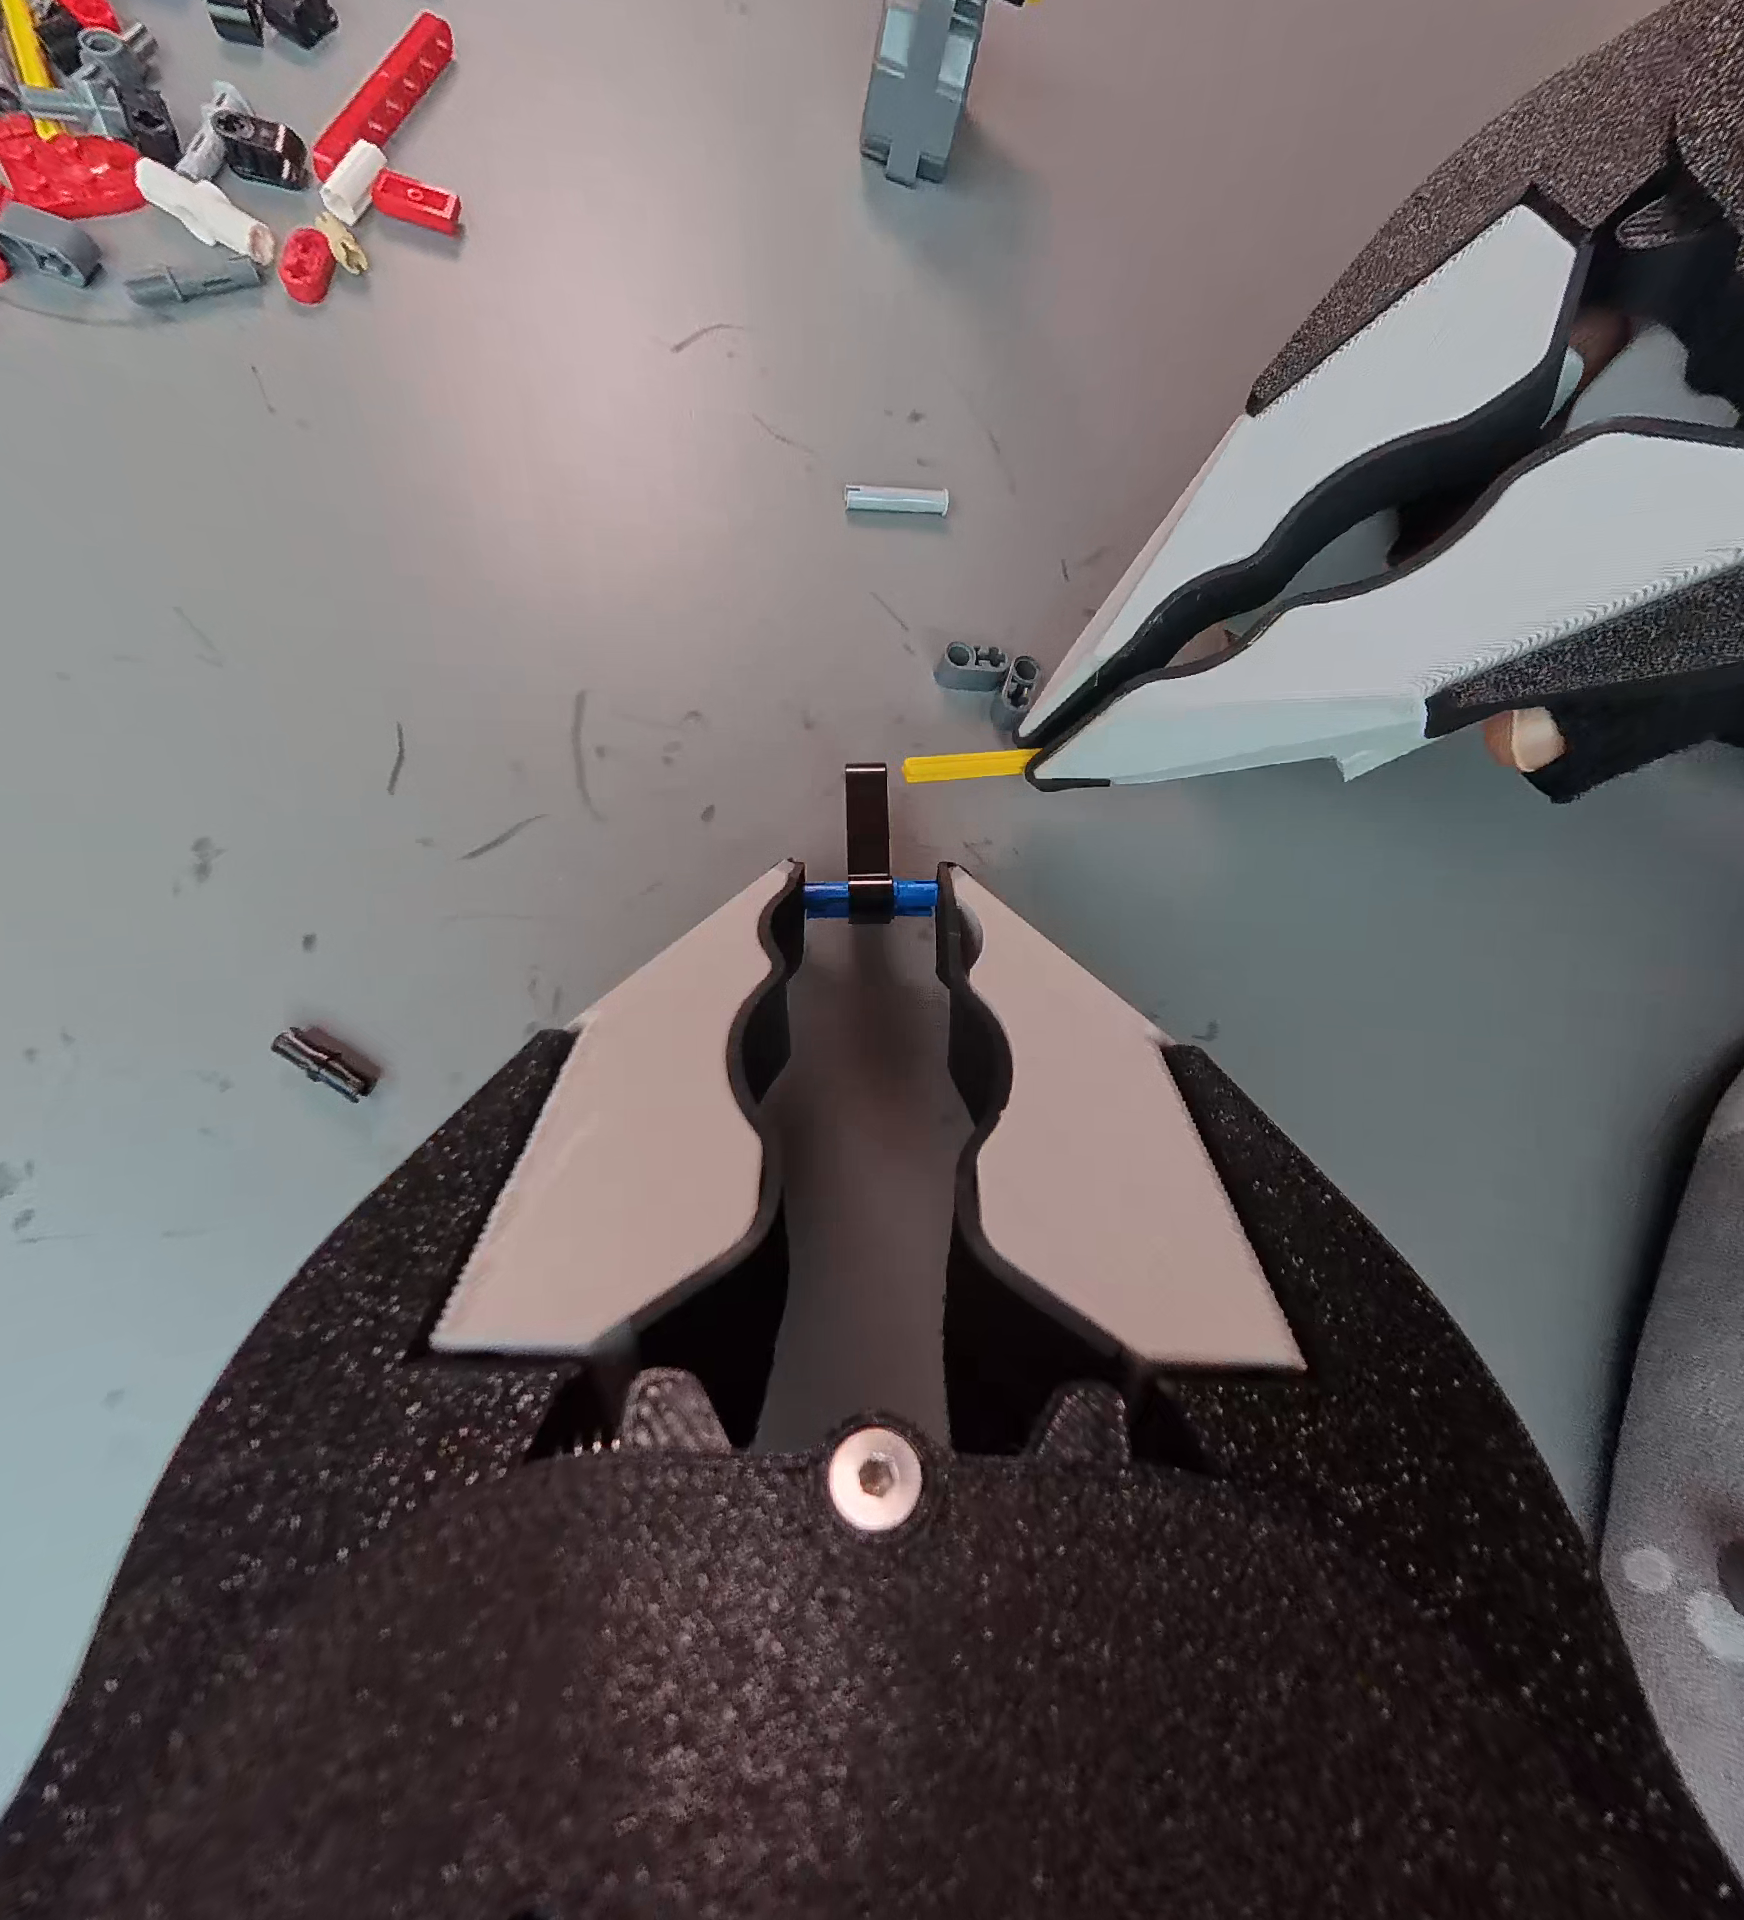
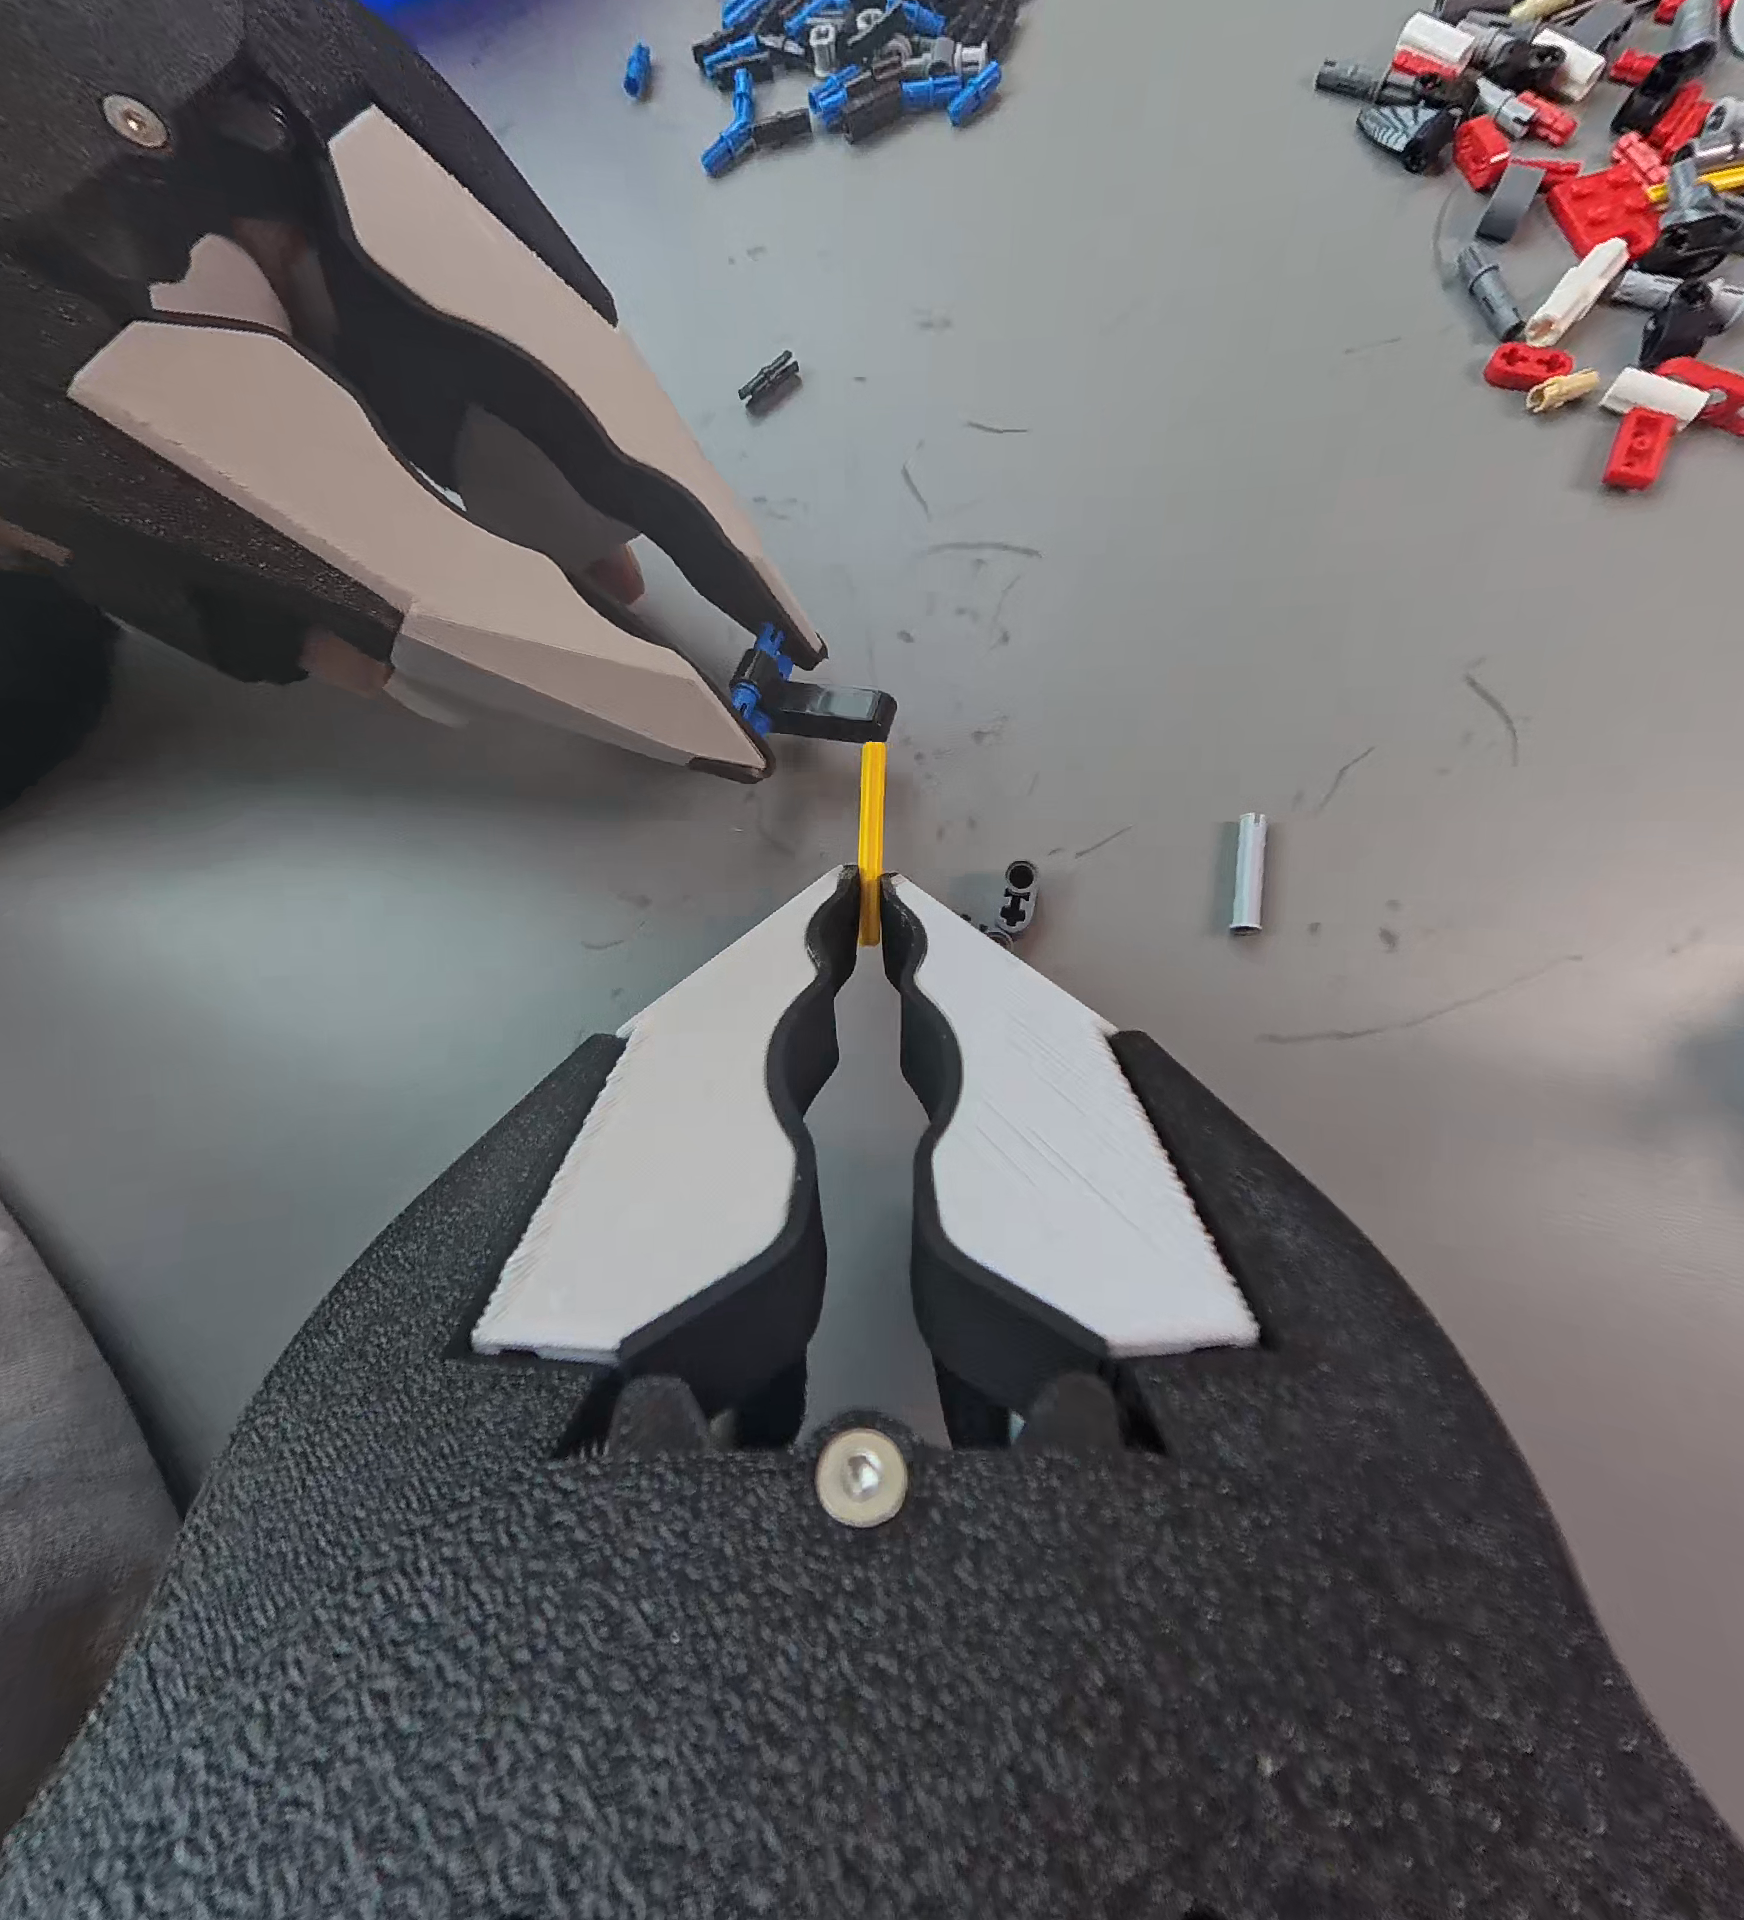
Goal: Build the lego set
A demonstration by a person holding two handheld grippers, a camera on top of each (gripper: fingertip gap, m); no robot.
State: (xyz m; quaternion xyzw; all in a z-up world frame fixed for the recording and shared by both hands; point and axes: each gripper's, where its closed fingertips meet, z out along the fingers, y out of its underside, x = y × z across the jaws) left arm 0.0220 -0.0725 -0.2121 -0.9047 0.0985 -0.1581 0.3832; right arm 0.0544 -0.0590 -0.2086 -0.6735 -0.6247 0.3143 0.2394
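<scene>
Left tongs [image 1: 870, 883] nearest in the left wrist view, pinching a blue pin [image 1: 869, 900] by its two ends, tips held apart only by the pin. Black lever [image 1: 866, 823] threaded on the pin, standing away from the tips, above the grey counter [image 1: 535, 623]. Right tongs [image 2: 869, 881] pressed on a yellow axle [image 2: 871, 821], gripping its near end; far end of the axle close under the free end of the lever [image 2: 837, 711], touching or just short of it, cannot tell which. Small grey connector [image 1: 993, 670] on the counter just beside the right tongs [image 1: 1034, 750], light grey tube [image 1: 896, 501] lying a bit farther away. Black pin [image 1: 326, 1062] alone to the left. Pile of red, white, grey and black parts [image 1: 120, 156] at the far left corner; blue and black pins [image 2: 847, 83] heaped at the far edge in the right wrist view. Grey frame piece [image 1: 918, 94] standing at the far side.
</scene>
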